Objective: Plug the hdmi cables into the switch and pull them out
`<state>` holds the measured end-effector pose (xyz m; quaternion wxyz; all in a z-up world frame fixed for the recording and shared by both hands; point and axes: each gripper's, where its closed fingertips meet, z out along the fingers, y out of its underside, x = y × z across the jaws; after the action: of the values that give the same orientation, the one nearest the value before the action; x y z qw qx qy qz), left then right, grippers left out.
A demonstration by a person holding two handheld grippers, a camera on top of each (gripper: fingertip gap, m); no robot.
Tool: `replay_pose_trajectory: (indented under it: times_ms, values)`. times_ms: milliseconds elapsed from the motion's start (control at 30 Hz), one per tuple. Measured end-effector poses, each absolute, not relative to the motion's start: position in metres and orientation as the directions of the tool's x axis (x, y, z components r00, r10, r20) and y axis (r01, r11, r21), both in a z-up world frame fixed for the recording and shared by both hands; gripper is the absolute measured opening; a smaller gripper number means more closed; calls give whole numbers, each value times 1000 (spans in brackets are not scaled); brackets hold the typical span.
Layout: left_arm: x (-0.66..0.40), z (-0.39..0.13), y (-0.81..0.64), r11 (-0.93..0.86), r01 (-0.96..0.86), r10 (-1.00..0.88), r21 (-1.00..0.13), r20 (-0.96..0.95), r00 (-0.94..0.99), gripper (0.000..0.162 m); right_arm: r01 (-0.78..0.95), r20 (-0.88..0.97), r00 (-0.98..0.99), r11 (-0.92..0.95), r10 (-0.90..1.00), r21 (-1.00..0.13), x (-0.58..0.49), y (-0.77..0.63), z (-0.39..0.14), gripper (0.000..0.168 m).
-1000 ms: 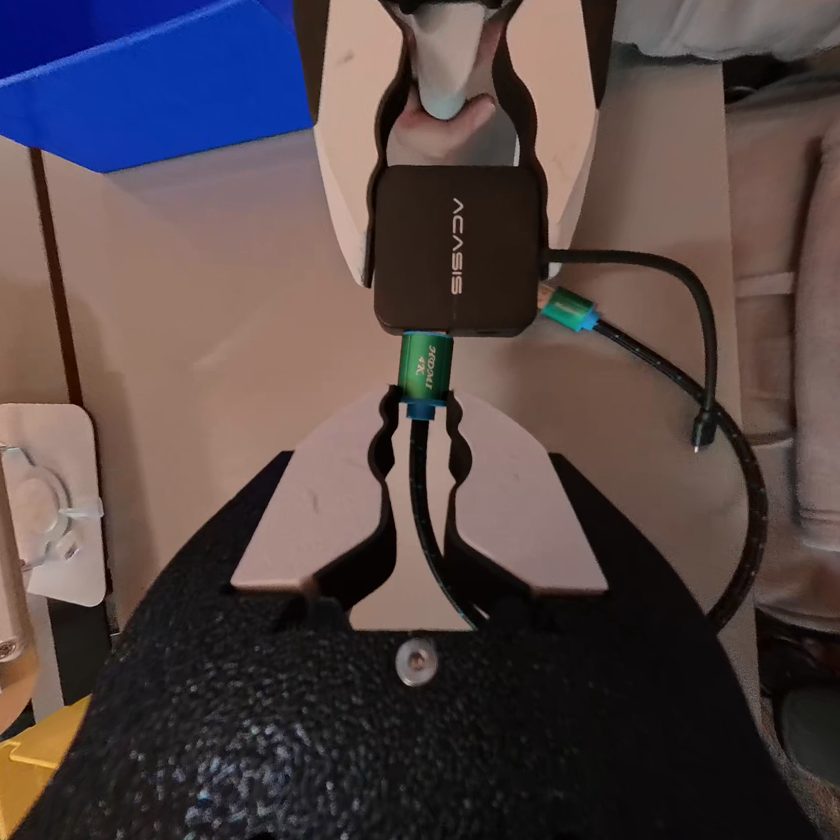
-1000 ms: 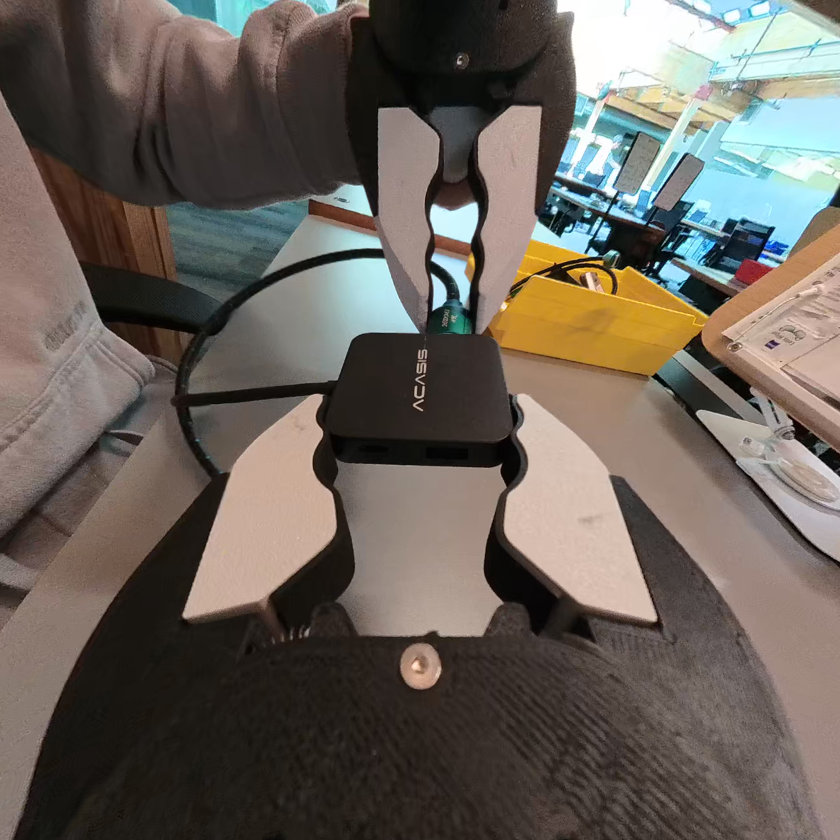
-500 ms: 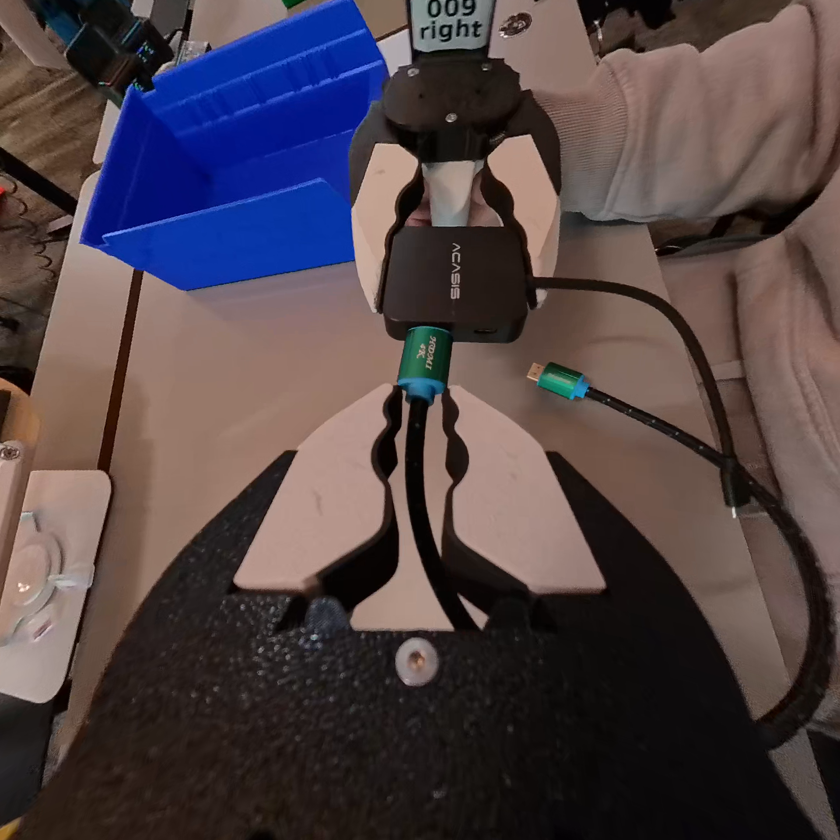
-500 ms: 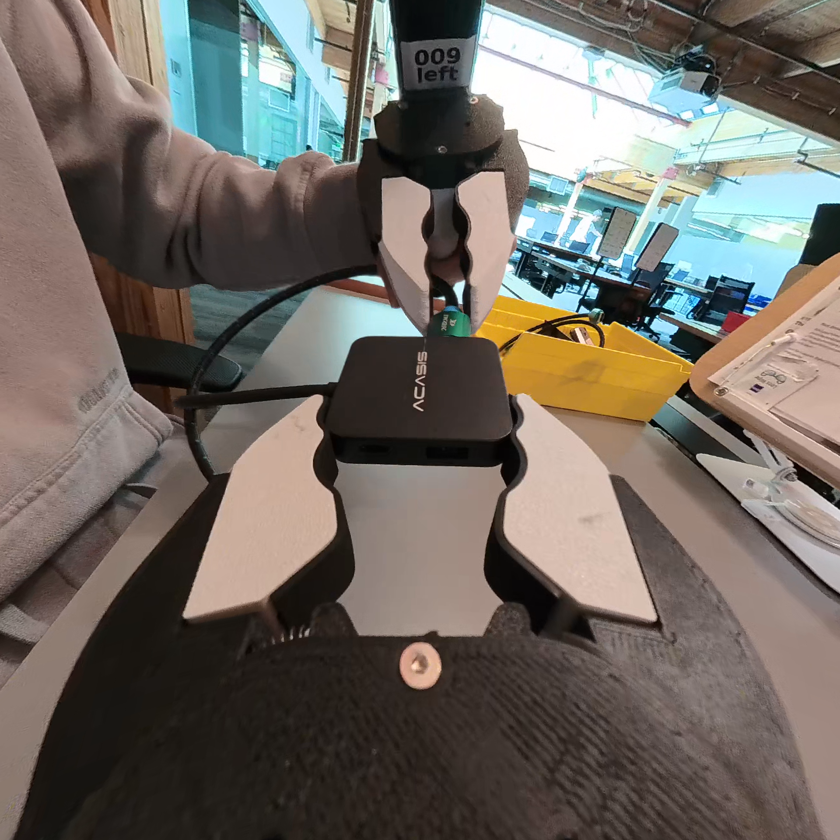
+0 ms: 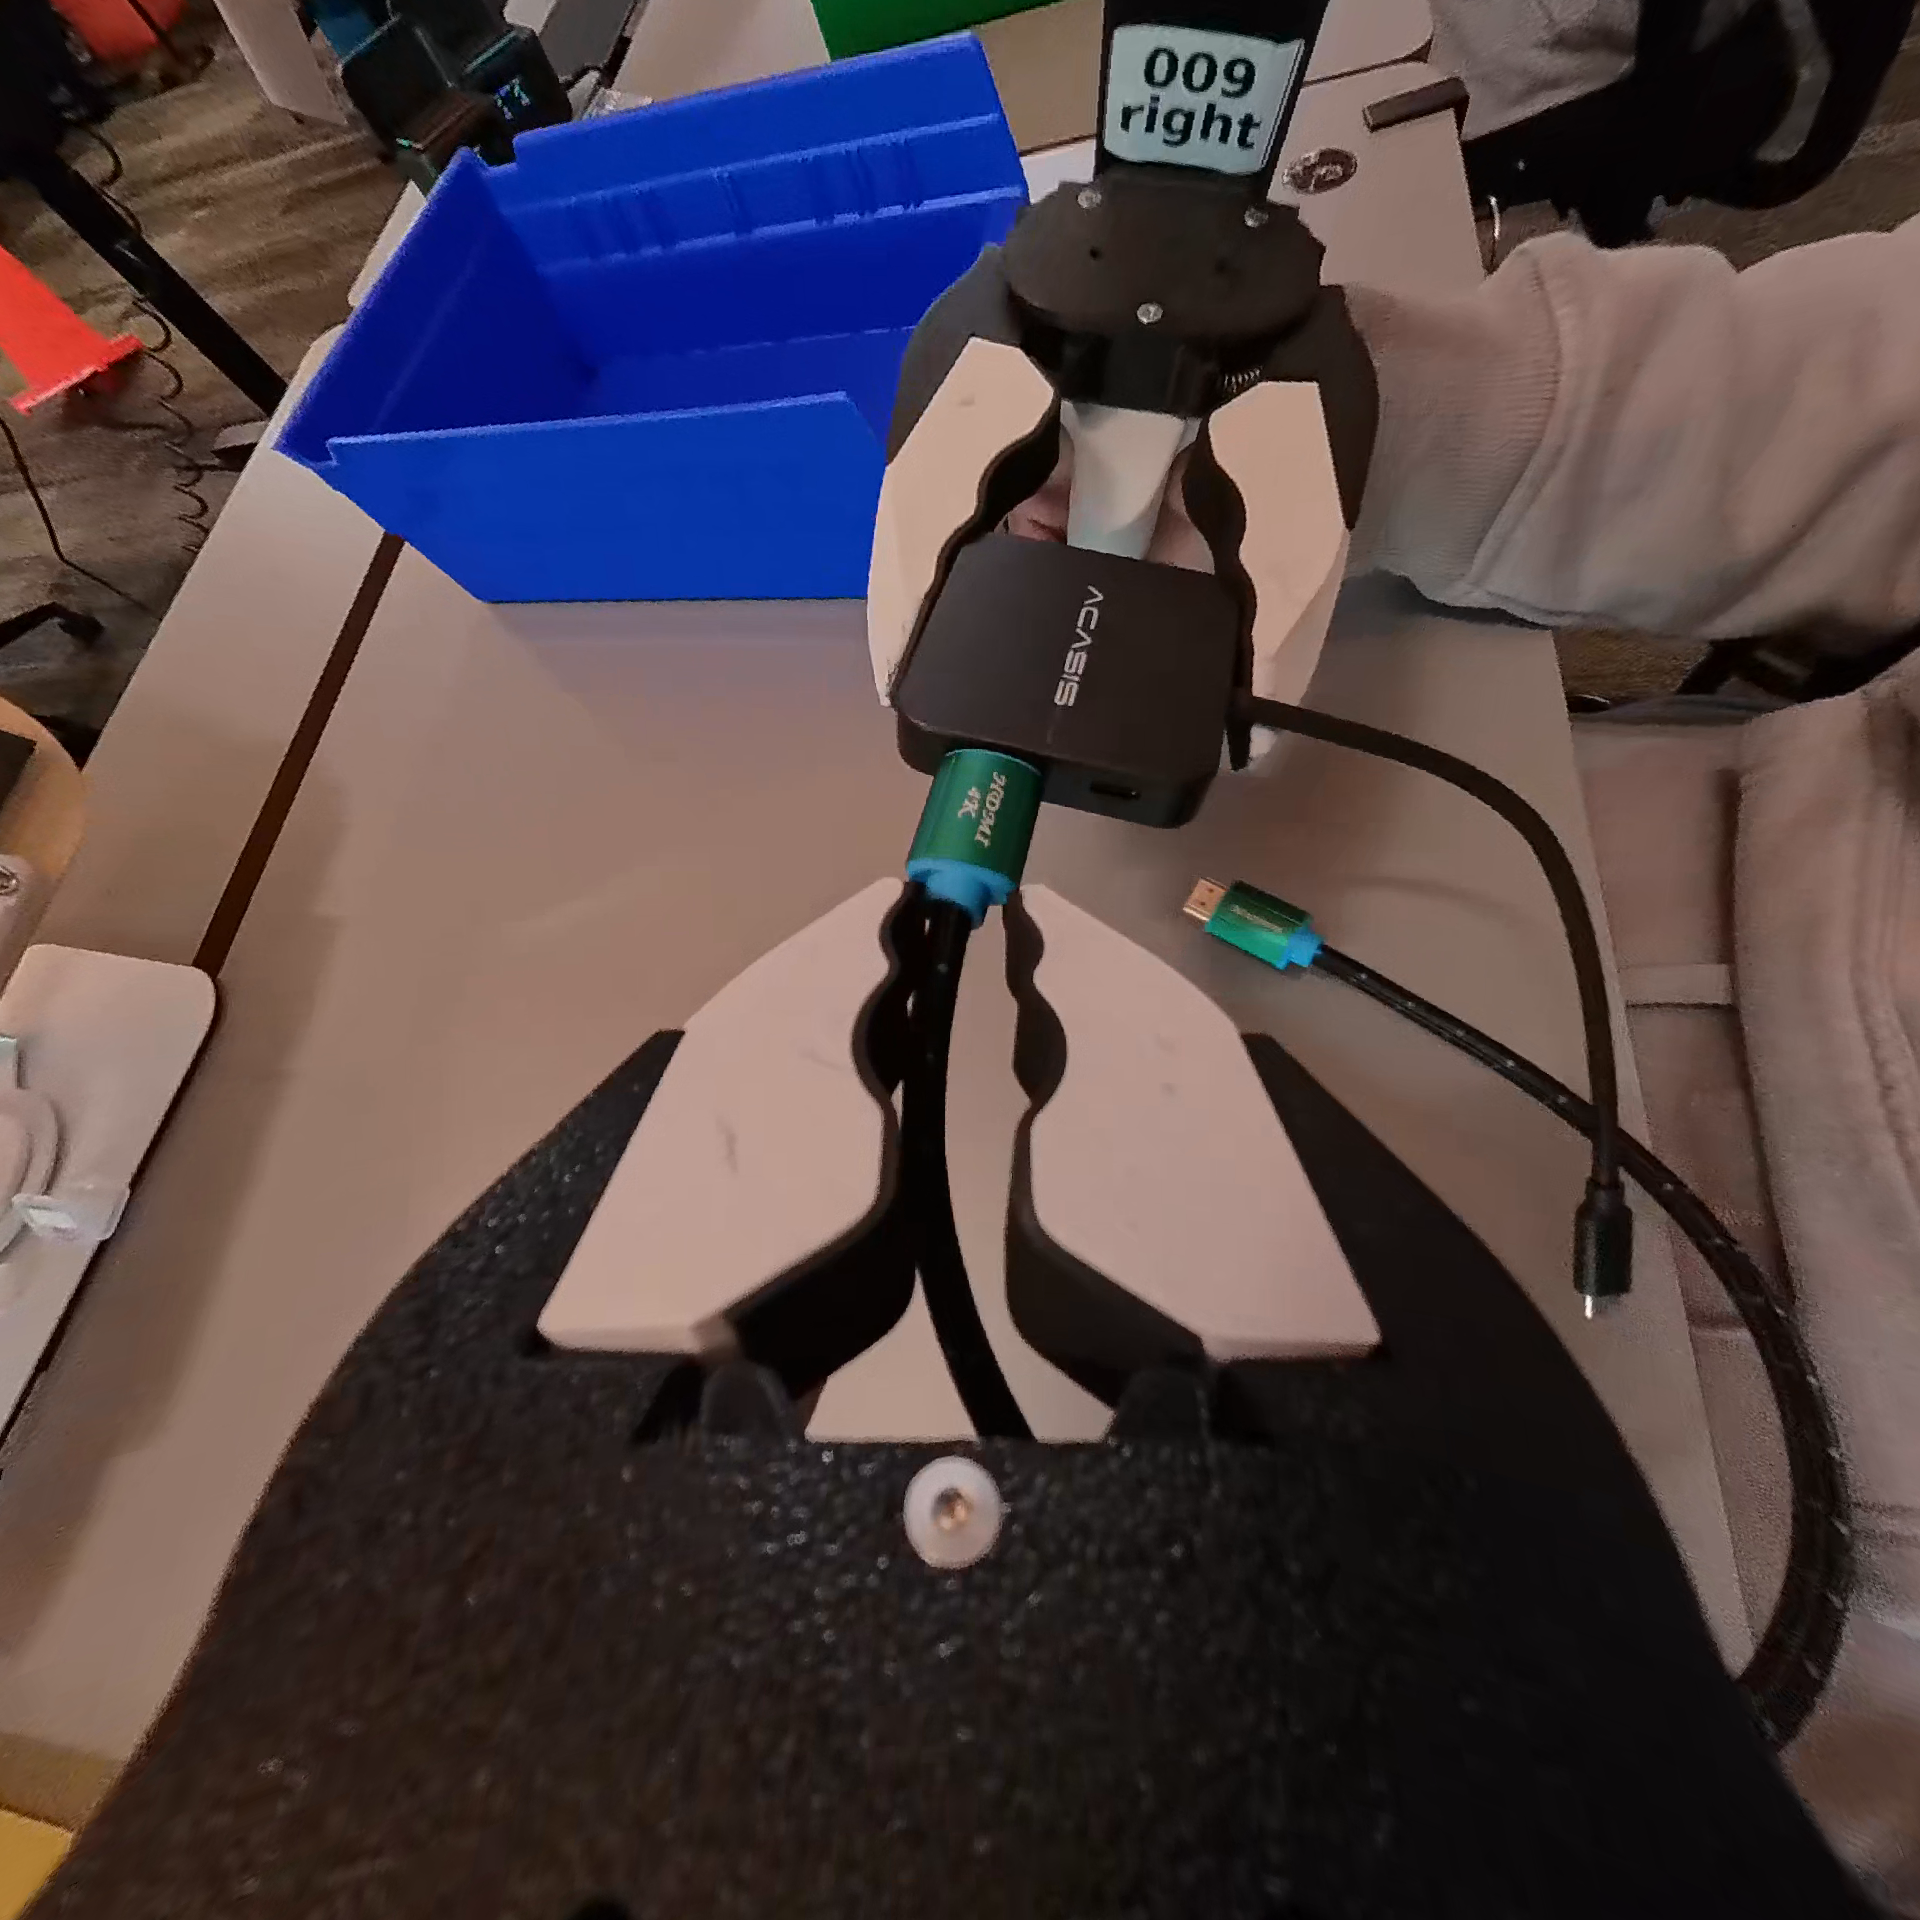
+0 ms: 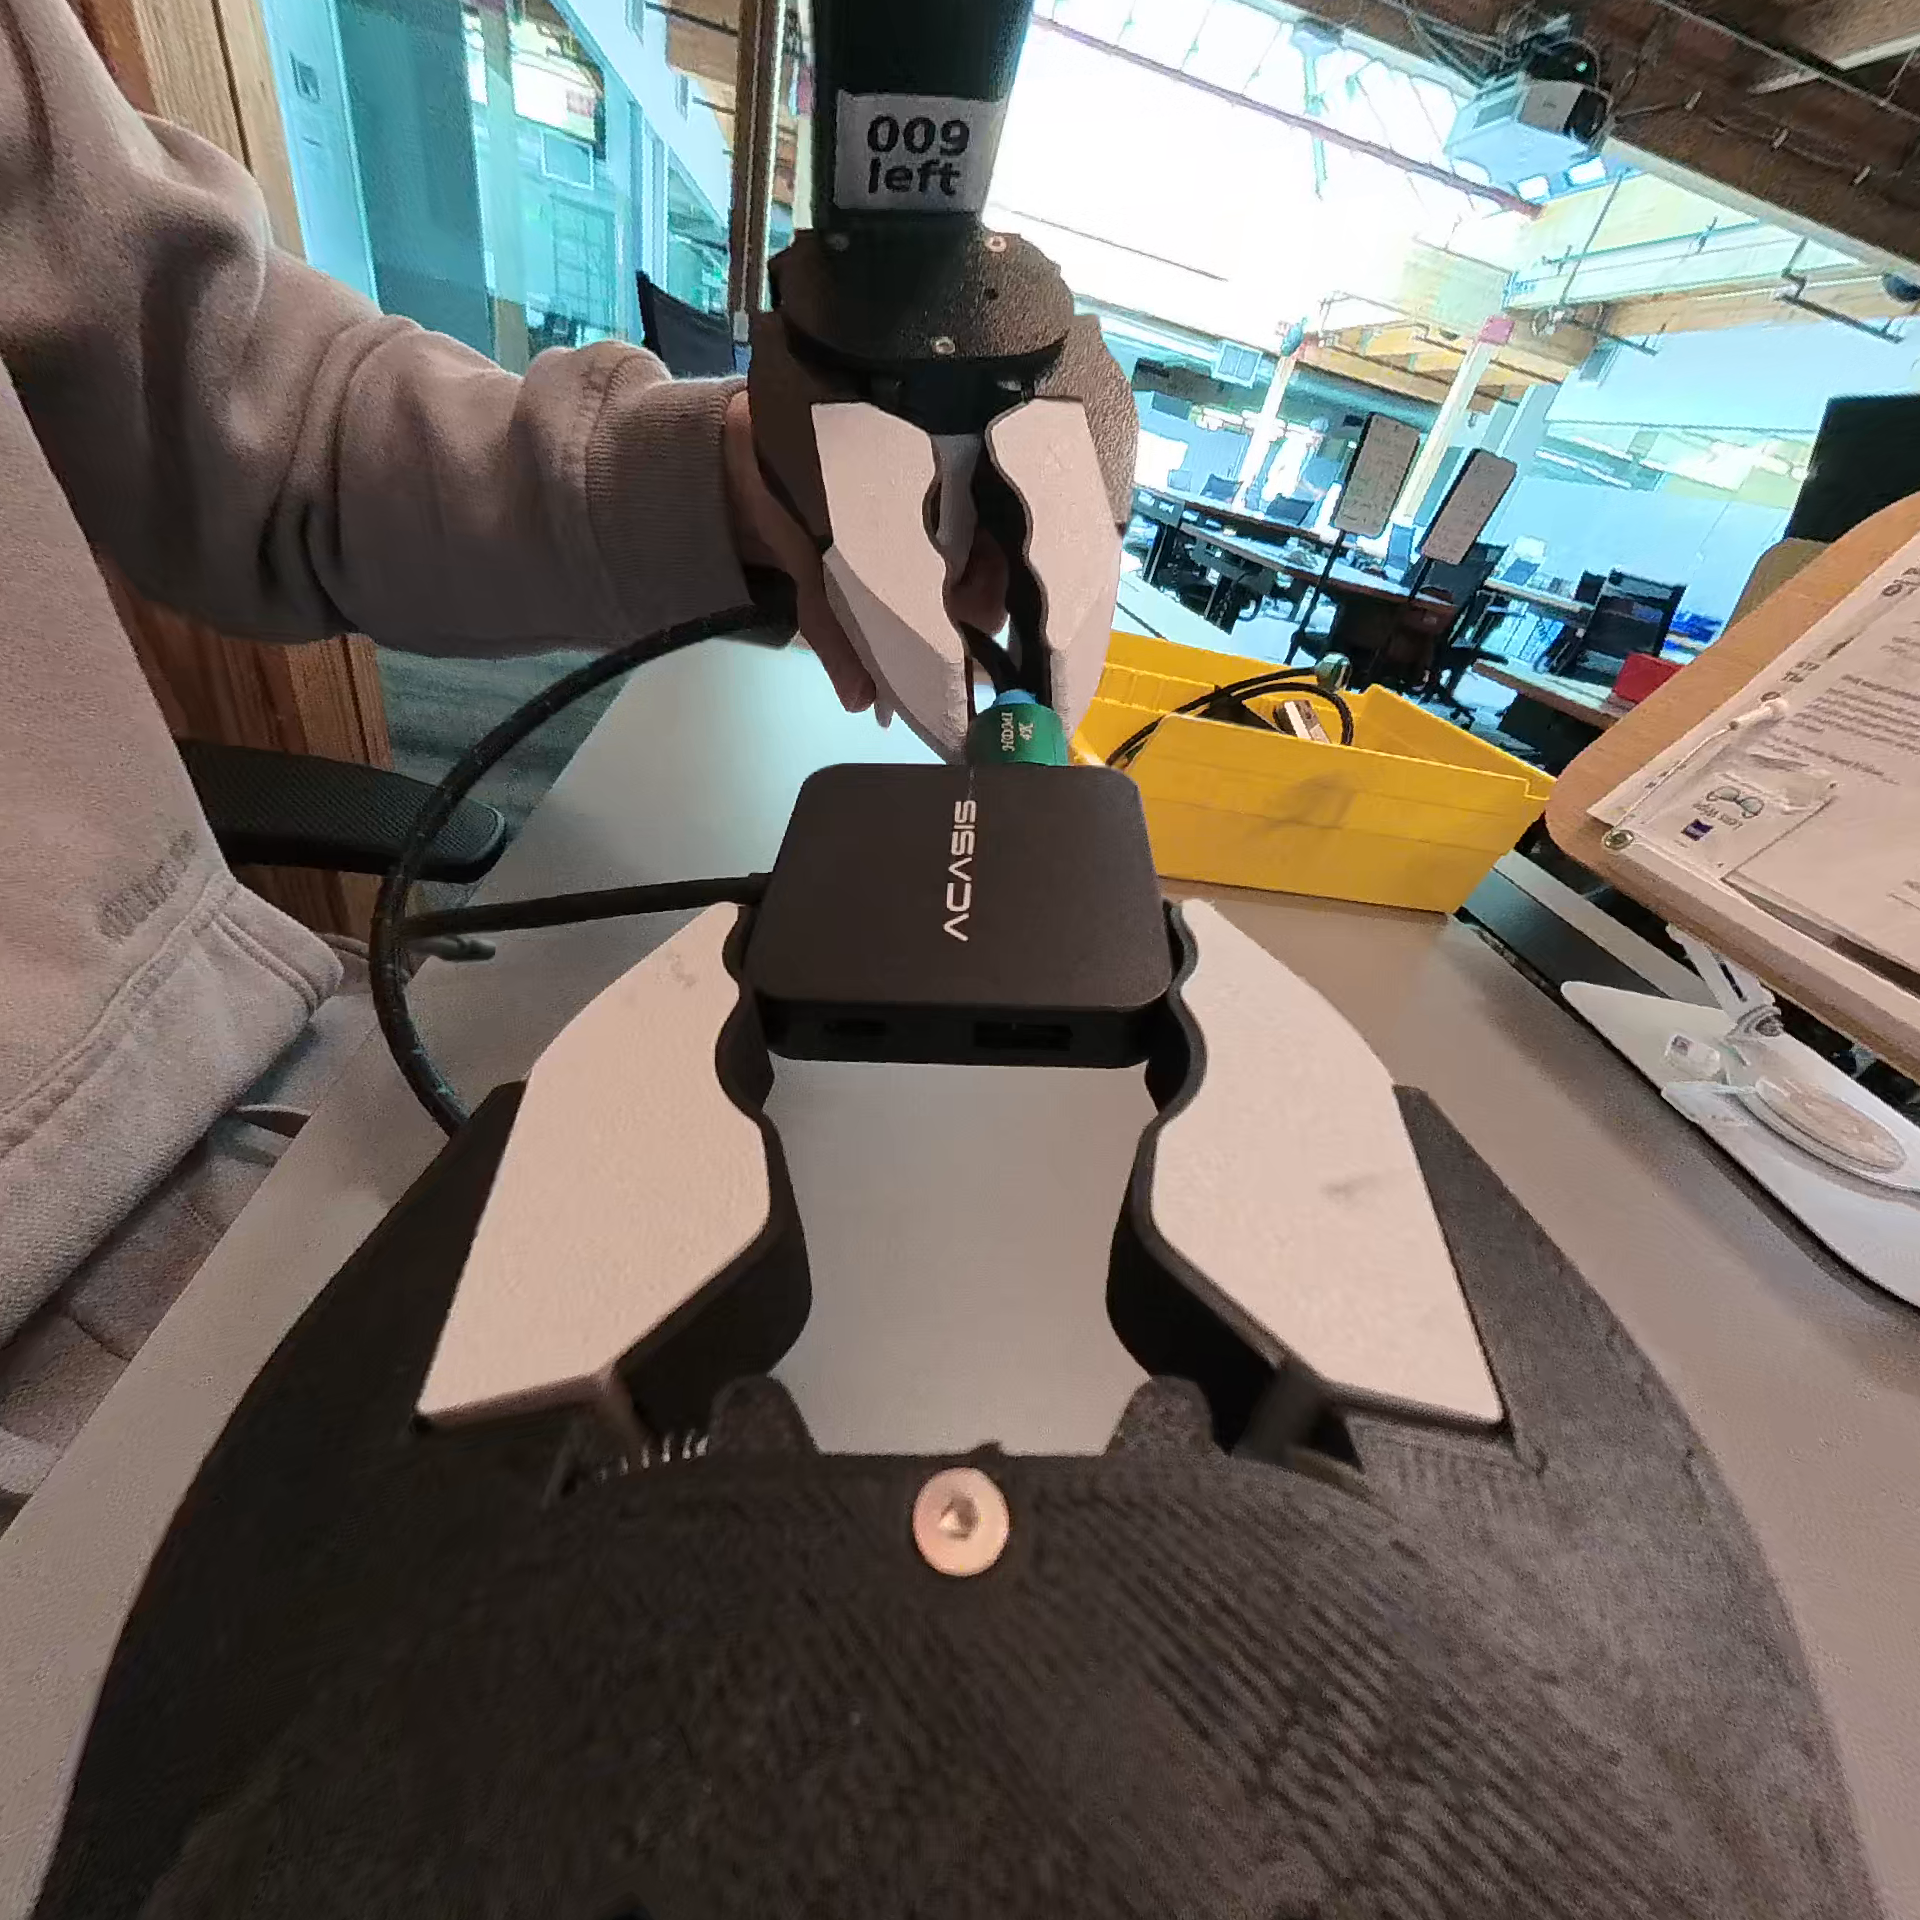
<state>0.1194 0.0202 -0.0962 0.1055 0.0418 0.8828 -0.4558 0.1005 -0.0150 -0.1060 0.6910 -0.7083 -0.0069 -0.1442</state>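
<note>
The black square switch [image 5: 1070,665] is held off the beige table [image 5: 582,852] in my right gripper [image 6: 961,925], whose fingers are shut on its two sides. A green HDMI plug [image 5: 971,821] sits in a port on the switch's edge facing my left gripper [image 5: 961,904]. The left gripper is shut on that plug's black cable just behind its blue collar. A second green HDMI plug [image 5: 1257,920] lies loose on the table. The switch's own black lead ends in a small plug [image 5: 1600,1247]. The near side of the switch [image 6: 961,873] shows two empty ports.
A blue bin [image 5: 675,416] stands at the far left. A yellow bin [image 6: 1299,821] holding cables stands behind the switch. A wooden board with papers [image 6: 1766,779] and a white stand base [image 6: 1766,1122] are on the right. The person's sleeve [image 6: 364,468] and a chair armrest [image 6: 343,821] are on the left.
Both grippers have risen from the table and tilted, carrying the switch and the plugged cable together. The loose second plug stayed on the table and now lies apart from the switch.
</note>
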Motion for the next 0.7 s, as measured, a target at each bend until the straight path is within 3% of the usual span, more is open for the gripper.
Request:
replay_pose_trajectory:
  times_ms: [300,500,700]
  values:
    - [111,-106,22,605,208,69,-768,-210,-975,14,198,205,970,-59,-132,-978,92,-14,-111,73]
    - [107,-85,20,531,175,63,-829,-167,-984,14,158,150,981,59,-121,-986,91,-13,-98,73]
    - [106,-86,18,473,169,17,-865,-183,-983,14,236,233,961,2,-147,-972,90,-16,-96,73]
